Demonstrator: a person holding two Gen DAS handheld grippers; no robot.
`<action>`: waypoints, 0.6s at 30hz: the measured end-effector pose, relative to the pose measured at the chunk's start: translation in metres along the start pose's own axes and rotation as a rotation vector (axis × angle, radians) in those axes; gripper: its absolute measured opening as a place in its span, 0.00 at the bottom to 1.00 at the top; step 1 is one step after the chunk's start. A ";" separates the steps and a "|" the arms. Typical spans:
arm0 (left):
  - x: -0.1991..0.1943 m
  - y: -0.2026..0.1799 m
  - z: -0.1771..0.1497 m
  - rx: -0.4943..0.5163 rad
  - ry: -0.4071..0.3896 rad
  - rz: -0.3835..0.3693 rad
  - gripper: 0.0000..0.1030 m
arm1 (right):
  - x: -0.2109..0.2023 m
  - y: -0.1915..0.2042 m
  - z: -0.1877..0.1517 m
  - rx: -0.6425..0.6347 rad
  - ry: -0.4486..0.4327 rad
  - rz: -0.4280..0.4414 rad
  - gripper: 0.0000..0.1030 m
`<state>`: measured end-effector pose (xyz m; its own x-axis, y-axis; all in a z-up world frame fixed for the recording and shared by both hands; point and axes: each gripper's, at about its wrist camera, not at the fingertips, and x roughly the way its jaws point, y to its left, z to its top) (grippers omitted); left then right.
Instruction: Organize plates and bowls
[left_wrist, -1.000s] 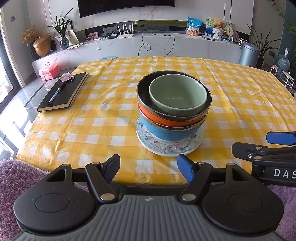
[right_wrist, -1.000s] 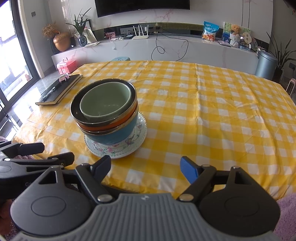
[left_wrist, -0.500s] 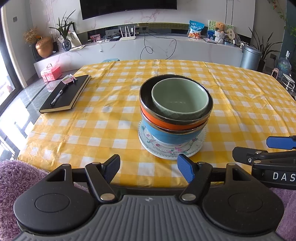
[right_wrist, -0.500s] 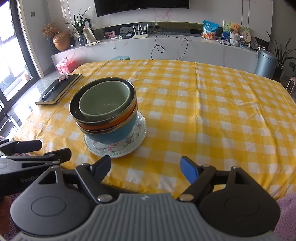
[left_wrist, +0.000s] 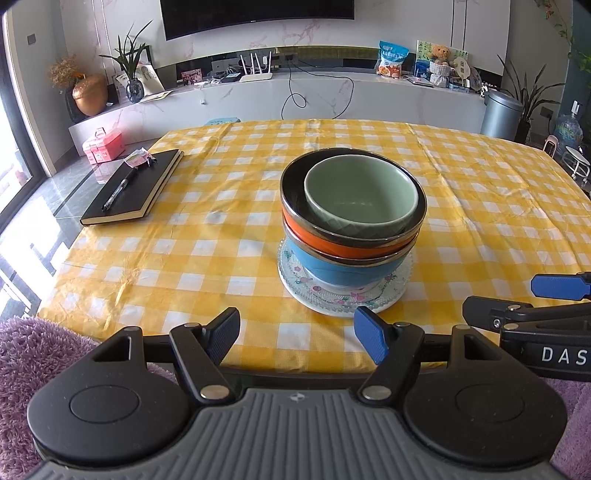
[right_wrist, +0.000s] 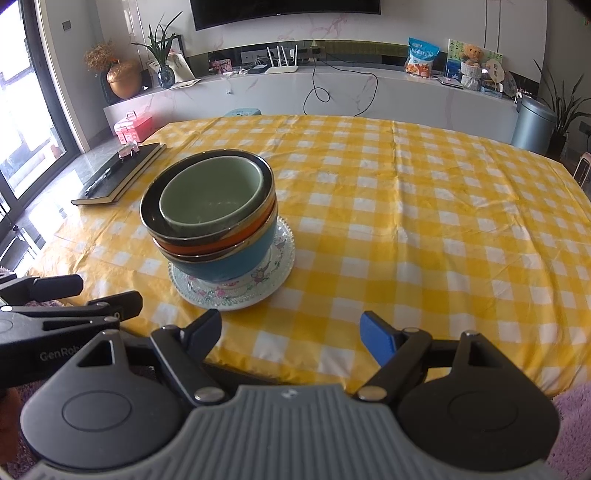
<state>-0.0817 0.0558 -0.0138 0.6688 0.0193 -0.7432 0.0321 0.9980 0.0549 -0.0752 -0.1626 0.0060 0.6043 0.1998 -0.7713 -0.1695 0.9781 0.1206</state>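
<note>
Near the front of a table with a yellow checked cloth (left_wrist: 177, 251) stands a stack. A flowered plate (left_wrist: 332, 301) lies at the bottom and carries a blue bowl (left_wrist: 332, 271). On that sits an orange bowl (left_wrist: 332, 248) with a dark inside, and a pale green bowl (left_wrist: 360, 192) is nested on top. My left gripper (left_wrist: 297, 334) is open and empty, just short of the plate's near rim. In the right wrist view the stack (right_wrist: 210, 199) is ahead and to the left of my right gripper (right_wrist: 291, 334), which is also open and empty.
A black notebook (left_wrist: 136, 188) with a pen (left_wrist: 118, 190) lies at the table's back left. Purple fluffy fabric (left_wrist: 29, 343) sits below the near edge. Beyond the table runs a white counter (left_wrist: 332, 96) with clutter, and a grey bin (left_wrist: 500, 114) stands at the right.
</note>
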 end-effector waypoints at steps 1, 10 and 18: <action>0.000 0.000 0.000 0.001 0.000 0.000 0.81 | 0.001 0.000 -0.001 0.001 0.001 0.000 0.79; 0.000 0.000 -0.001 0.003 -0.005 0.003 0.81 | 0.001 0.000 -0.001 0.000 0.001 0.000 0.79; -0.001 0.000 0.000 0.007 -0.009 -0.002 0.81 | 0.001 0.000 -0.001 0.001 0.000 0.001 0.79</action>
<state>-0.0829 0.0560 -0.0132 0.6757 0.0168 -0.7370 0.0386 0.9976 0.0582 -0.0757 -0.1626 0.0046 0.6046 0.2006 -0.7709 -0.1690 0.9780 0.1219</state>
